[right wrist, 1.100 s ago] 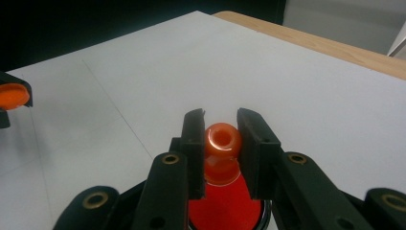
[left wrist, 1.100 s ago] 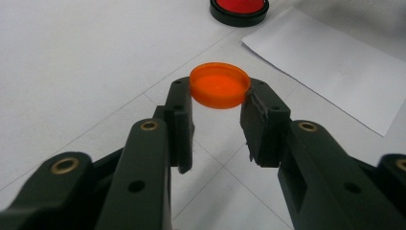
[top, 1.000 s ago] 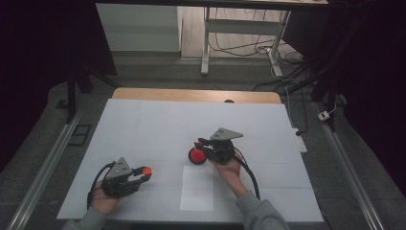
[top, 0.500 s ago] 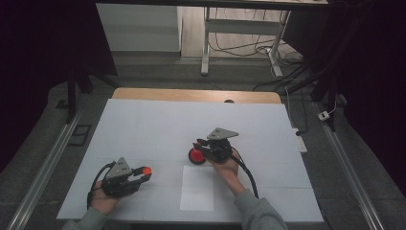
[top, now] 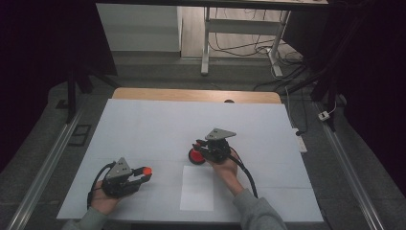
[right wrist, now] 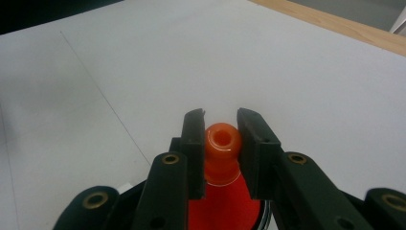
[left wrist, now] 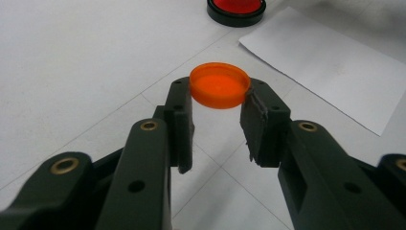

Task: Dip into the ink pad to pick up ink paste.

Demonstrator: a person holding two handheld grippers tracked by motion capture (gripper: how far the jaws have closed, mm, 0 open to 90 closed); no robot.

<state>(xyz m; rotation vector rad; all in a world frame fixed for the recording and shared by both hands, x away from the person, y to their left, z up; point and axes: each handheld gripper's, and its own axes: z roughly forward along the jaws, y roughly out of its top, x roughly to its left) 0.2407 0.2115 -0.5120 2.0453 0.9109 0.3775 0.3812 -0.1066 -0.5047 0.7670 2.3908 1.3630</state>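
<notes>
The orange cap is a shallow round lid of translucent plastic with a low rim, held level and pinched at its sides between the tips of the left gripper, whose jaws are closed on it. The bottle is the same glossy orange at its neck, which ends in a round open mouth, and widens below into a red body; the right gripper clamps that neck from both sides just under the mouth. In the right gripper view the bottle's lower part is cut off by the bottom edge and masked by the jaws, so its base is hard to make out. The high view supplies it: a red round body with a dark rim on the white table, just ahead of the right gripper, while the neck is too small to read there. The left gripper view shows that red, black-rimmed body well beyond the cap, cut off at the top, beside a white sheet of paper. From above the cap is a small orange dot at the left gripper.
</notes>
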